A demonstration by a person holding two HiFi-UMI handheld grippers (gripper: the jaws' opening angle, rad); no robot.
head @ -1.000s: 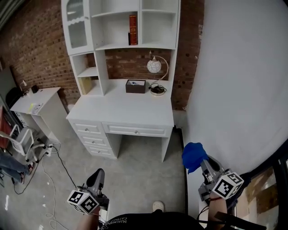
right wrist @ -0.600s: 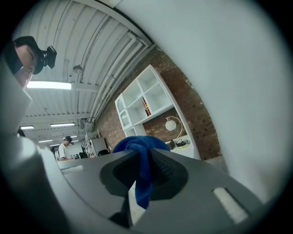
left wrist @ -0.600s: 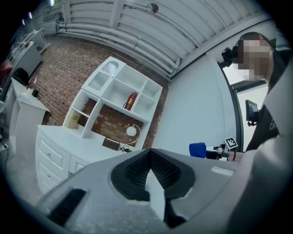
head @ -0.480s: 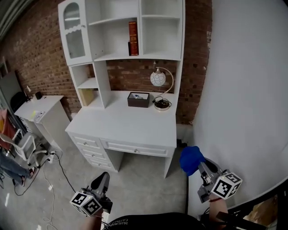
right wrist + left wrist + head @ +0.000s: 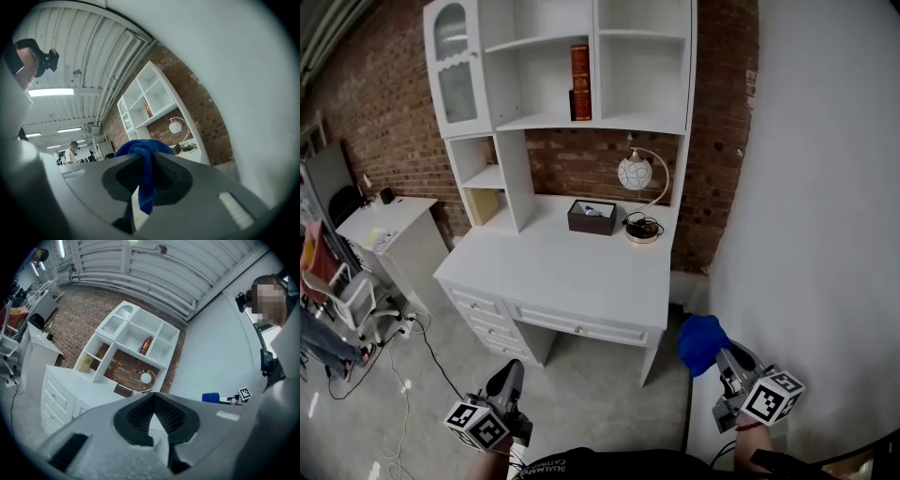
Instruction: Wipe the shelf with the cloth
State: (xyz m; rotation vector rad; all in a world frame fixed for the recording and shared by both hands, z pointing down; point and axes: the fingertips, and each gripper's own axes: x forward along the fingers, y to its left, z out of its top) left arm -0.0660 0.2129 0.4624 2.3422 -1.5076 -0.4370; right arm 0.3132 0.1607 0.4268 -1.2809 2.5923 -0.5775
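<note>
A white desk with a shelf hutch [image 5: 581,122] stands against the brick wall ahead. My right gripper [image 5: 722,359] is low at the right, short of the desk, shut on a bunched blue cloth [image 5: 701,339]. In the right gripper view the blue cloth [image 5: 143,159] is pinched between the jaws and bulges above them, with the shelf hutch [image 5: 150,105] far beyond. My left gripper [image 5: 508,377] is low at the left, jaws closed together with nothing between them. In the left gripper view the shelf hutch [image 5: 136,341] sits in the distance.
On the desk top [image 5: 562,272] are a dark box [image 5: 592,217] and a globe lamp [image 5: 636,174] with a cable. A red book [image 5: 579,69] stands in the hutch. A white cabinet [image 5: 380,220] and a chair [image 5: 337,291] are at left. A white wall [image 5: 825,234] runs along my right.
The view has drawn closer to the desk, which now sits lower and larger in frame. Both grippers keep their places low in view, the cloth still held.
</note>
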